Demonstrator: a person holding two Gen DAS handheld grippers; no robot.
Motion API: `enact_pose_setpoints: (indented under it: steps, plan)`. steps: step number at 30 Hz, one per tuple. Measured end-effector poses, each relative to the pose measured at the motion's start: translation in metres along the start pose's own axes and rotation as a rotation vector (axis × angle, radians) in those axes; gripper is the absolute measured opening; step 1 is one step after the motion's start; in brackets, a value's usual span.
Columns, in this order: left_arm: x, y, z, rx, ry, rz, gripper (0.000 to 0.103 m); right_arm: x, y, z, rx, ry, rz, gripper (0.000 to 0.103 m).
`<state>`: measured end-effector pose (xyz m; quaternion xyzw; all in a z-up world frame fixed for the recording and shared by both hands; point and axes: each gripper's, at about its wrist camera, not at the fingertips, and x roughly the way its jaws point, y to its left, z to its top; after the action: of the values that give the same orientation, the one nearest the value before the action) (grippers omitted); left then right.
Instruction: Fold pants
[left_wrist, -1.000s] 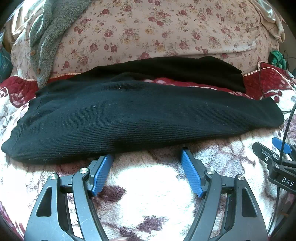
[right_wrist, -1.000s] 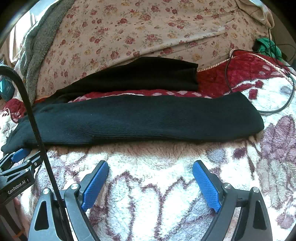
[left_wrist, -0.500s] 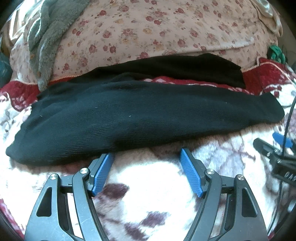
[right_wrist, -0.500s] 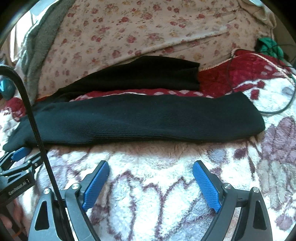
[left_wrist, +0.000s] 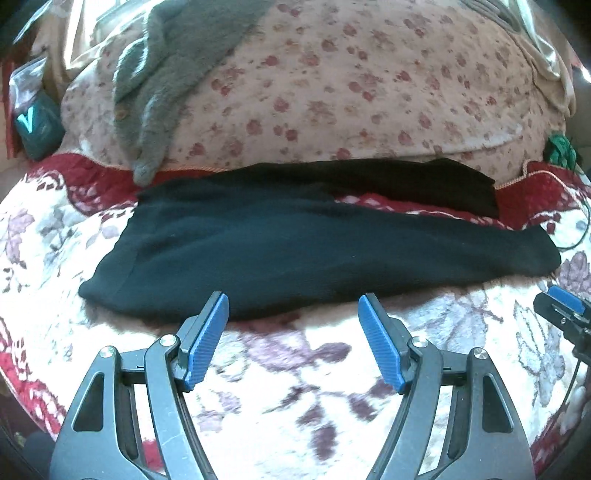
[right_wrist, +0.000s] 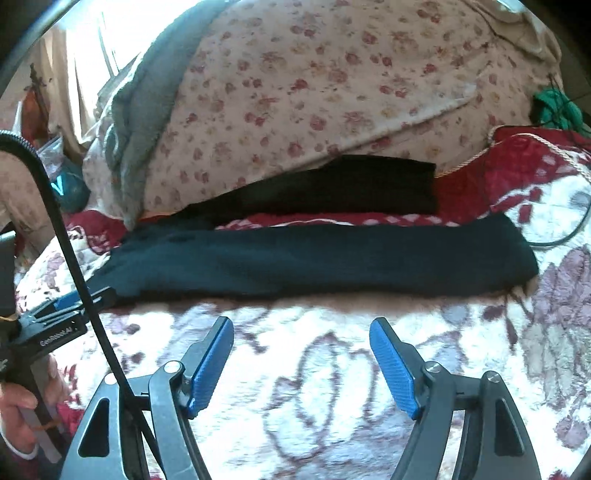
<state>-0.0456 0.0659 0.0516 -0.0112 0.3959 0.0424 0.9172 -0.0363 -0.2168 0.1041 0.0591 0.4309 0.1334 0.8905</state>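
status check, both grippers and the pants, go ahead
Left gripper open, empty, at near edge of pants. Right gripper open, empty, short of pants. Pants flat, legs apart, unfolded. Nothing in the way.

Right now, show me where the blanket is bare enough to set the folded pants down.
Bare blanket lies along the near edge of the pants, around the open left gripper and open right gripper. There is more past the pant hem on the right. Behind the pants it is crowded: the floral quilt, a grey garment and a cable.
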Motion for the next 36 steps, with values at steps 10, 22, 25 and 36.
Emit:
enact_pose_setpoints:
  steps: [10, 22, 25, 36]
  plan:
    - [0.003, 0.042, -0.011, -0.135, 0.056, 0.005, 0.073, 0.006, -0.013, -0.003, 0.087, 0.032, -0.004, 0.075]
    - [0.023, 0.104, -0.018, -0.351, 0.109, 0.009, 0.073, 0.017, -0.056, -0.005, 0.234, 0.055, 0.004, 0.075]
    - [0.033, 0.106, -0.014, -0.377, 0.113, 0.001, 0.073, 0.017, -0.065, -0.003, 0.274, 0.042, 0.021, 0.075]
    - [0.060, 0.109, 0.007, -0.406, 0.115, 0.014, 0.073, 0.031, -0.124, 0.010, 0.535, -0.023, 0.106, 0.075]
